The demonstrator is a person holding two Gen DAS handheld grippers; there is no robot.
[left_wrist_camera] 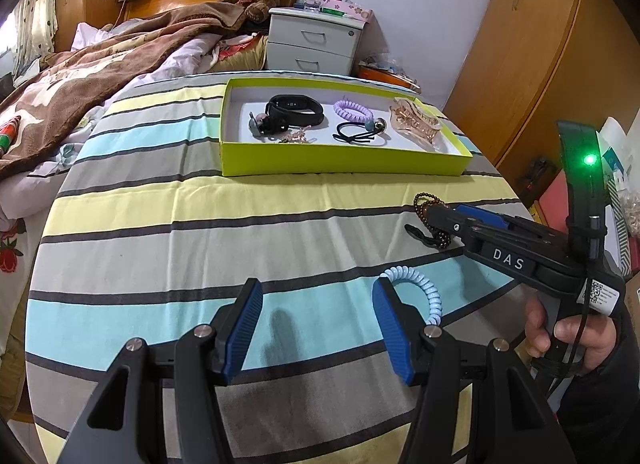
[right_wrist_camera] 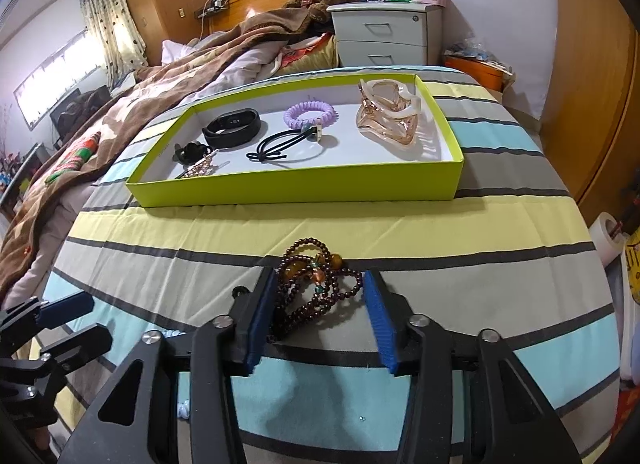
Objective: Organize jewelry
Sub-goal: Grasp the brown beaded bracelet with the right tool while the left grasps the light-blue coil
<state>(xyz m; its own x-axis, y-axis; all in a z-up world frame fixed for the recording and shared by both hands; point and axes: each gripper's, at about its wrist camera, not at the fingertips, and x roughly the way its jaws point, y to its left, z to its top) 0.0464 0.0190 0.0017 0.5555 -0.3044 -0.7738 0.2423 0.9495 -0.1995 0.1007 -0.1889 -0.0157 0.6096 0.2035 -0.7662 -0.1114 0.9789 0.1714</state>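
Tray (right_wrist_camera: 296, 192): 6 pieces stowed; 2 left on striped cloth (left_wrist_camera: 160, 200), bead bracelet (right_wrist_camera: 320, 292) between right gripper's (right_wrist_camera: 320, 318) unclamped pads, blue coil tie (left_wrist_camera: 424, 288) beside open left gripper (left_wrist_camera: 318, 324).

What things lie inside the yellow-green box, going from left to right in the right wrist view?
Small black clip → black wristband → black elastic hair tie → purple spiral hair tie → clear pink hair claw, all in the yellow-green box.
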